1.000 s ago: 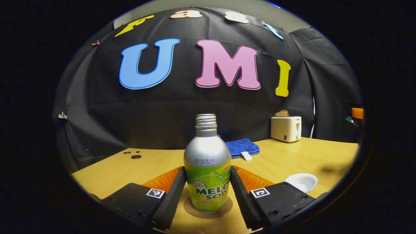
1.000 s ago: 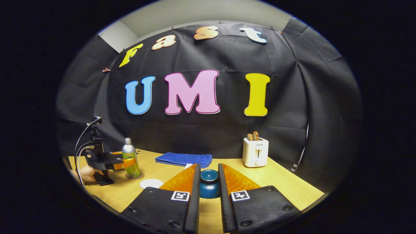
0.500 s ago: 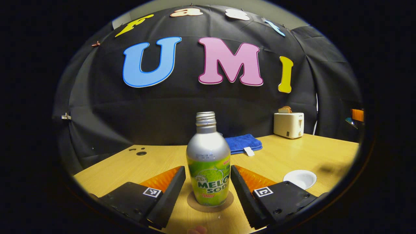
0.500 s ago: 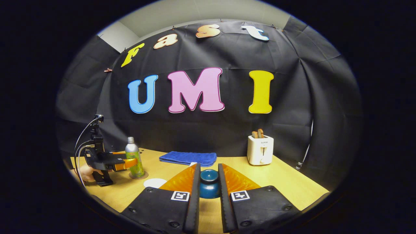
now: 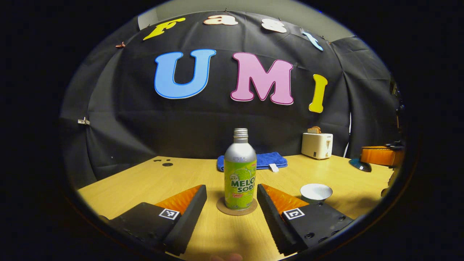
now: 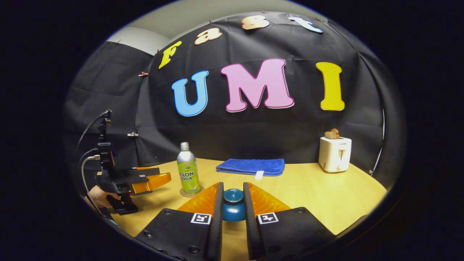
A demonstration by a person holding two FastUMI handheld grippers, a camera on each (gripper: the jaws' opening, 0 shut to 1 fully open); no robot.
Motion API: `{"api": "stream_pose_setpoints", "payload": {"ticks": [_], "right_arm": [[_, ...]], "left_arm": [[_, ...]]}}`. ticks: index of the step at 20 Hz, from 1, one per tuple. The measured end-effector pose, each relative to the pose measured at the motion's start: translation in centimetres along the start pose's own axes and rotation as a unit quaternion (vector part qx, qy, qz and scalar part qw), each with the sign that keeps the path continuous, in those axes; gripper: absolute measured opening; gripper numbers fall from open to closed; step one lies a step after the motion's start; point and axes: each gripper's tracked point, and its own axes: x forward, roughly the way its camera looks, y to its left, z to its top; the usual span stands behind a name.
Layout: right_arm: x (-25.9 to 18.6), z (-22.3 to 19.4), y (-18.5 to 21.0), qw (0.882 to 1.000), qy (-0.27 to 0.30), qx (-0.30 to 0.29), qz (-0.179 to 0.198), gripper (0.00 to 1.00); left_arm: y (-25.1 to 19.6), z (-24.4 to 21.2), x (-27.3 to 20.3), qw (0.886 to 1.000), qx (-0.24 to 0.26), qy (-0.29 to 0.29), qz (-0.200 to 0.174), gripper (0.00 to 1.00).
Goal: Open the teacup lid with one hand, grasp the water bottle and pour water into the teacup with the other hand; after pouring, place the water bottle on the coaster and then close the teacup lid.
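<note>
The silver and green water bottle [image 5: 239, 174] stands upright on the round brown coaster [image 5: 236, 207]. My left gripper [image 5: 232, 190] is open, its fingers drawn back a little on either side of the bottle and apart from it. The white teacup [image 5: 316, 192] sits uncovered to the right of the bottle. My right gripper [image 6: 233, 186] is shut on the teal teacup lid [image 6: 233, 206], held above the table. In the right gripper view the bottle [image 6: 187, 170] stands left of centre, with the left gripper [image 6: 163, 175] and a hand [image 6: 96, 195] beside it.
A folded blue towel [image 5: 253, 160] lies at the back of the wooden table [image 5: 145, 181]. A white toaster [image 5: 317, 145] with toast stands at the back right. The right gripper [image 5: 378, 156] with the lid [image 5: 359, 165] hovers at the table's right side.
My left gripper let go of the bottle, leaving it on the coaster, and backed away. The right gripper, still holding the lid, swung leftward.
</note>
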Motion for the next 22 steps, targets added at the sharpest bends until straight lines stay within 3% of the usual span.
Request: {"api": "stream_pose_setpoints", "payload": {"ticks": [8,15,16,22], "right_arm": [[5.8,-4.7,1.6,0.997,0.073,-0.007,0.001,0.31],[7.2,-6.5,1.2,0.995,0.096,-0.013,-0.021,0.27],[7.1,-6.6,1.1,0.995,0.098,-0.017,-0.024,0.32],[6.7,-5.3,1.1,0.995,0.085,-0.052,-0.031,0.42]], "left_arm": [[0.6,0.5,-1.9,1.000,-0.003,-0.011,-0.015,0.88],[1.0,1.1,-2.2,0.999,0.017,-0.016,-0.022,0.89],[0.8,1.0,-2.1,0.999,0.020,-0.017,-0.024,0.89],[0.6,0.8,-2.0,0.999,0.011,-0.012,-0.027,0.89]]}}
